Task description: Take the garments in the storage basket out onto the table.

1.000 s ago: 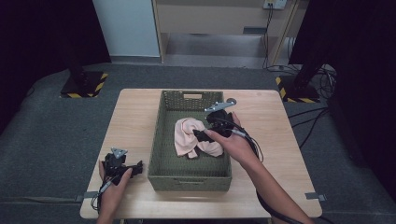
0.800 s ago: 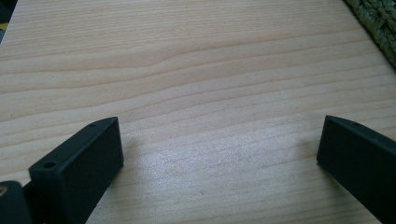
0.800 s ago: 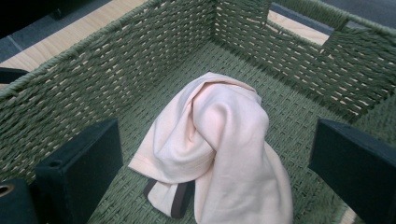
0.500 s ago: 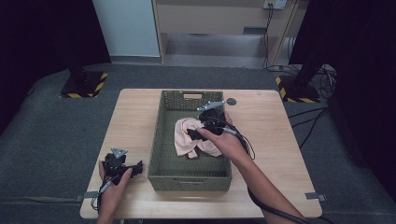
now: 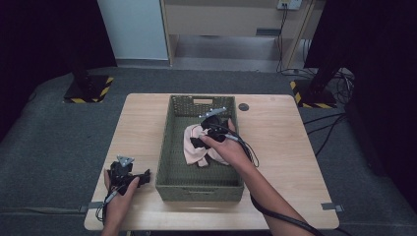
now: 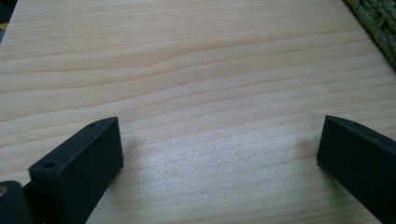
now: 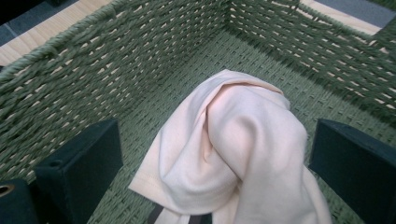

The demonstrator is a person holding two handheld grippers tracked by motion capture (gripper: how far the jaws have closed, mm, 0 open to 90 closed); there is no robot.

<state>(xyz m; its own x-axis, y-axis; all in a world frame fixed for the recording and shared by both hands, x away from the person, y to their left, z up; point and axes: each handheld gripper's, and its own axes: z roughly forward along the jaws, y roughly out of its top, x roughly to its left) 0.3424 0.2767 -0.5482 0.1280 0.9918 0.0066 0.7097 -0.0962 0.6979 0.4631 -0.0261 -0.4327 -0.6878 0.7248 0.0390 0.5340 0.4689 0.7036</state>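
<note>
Pale pink crumpled cotton cloth (image 7: 233, 154) lies bunched on the floor of the green woven rectangular basket (image 5: 169, 142), between the wide-apart jaws of your right tongs (image 7: 215, 154). Lower squarely onto the raised fold and close there, clear of the weave. Left tongs (image 6: 219, 154) rest apart on the light wooden bench (image 6: 187, 60).

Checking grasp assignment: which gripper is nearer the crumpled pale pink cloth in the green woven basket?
Right. The right gripper is inside the green woven basket, jaws open around the pale pink cloth. The left gripper rests on the wooden table outside it.
</note>
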